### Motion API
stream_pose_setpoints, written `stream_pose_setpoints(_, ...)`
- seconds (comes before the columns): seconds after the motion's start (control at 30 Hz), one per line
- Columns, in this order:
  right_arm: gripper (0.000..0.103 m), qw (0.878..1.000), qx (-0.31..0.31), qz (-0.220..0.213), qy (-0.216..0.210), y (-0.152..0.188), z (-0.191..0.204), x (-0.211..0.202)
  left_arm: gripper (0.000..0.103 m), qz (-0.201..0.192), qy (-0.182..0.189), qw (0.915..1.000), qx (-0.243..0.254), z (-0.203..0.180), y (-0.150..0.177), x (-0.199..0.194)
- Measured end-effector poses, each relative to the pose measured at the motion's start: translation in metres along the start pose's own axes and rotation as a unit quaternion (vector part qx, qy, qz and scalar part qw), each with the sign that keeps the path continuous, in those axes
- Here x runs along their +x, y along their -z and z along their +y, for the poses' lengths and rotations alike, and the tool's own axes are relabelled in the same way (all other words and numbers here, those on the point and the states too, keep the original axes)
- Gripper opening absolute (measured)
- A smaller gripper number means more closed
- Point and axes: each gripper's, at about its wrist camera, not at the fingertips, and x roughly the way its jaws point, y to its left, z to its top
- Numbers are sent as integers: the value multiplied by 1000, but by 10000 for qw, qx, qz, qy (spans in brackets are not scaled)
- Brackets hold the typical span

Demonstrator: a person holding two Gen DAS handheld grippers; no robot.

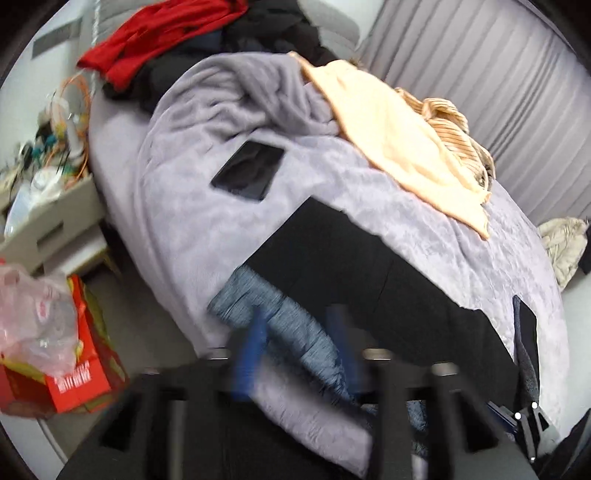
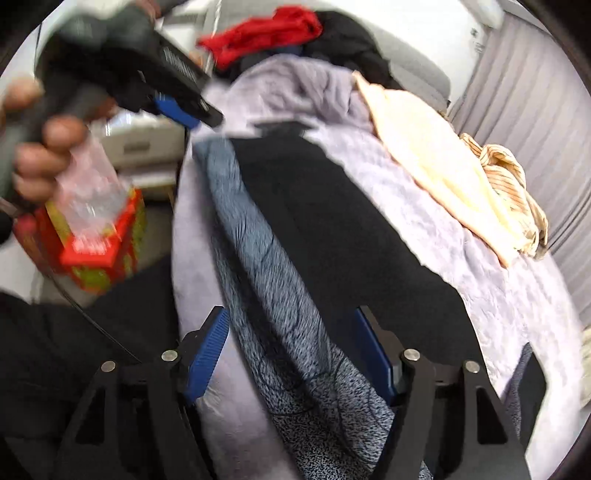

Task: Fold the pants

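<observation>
On the bed point(image 2: 517, 306), the pants point(image 2: 332, 236) lie doubled lengthwise across the lilac blanket point(image 1: 177, 221), black face up, grey-blue lining showing along one edge. My right hand-held gripper point(image 2: 295, 354) stands spread above that edge, pinching nothing — my left hand-held gripper point(image 1: 303, 350), blurred, is spread too. Likely both let go so the fold settles flat.

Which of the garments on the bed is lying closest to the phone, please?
The black pants, spread flat just below the phone; the peach garment and the red garment lie farther off.
</observation>
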Motion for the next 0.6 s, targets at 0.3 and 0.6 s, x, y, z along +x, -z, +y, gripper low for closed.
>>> stream_pose_setpoints(0.3,73,9761,1973,901,113,33,-75,33,103,888,-541,9849,1383,-62,24,88)
stream_pose_setpoints(0.6,84,9327,2862,537,2128,36,-163,-20,103,351,-359,9763,2106,-106,35,68)
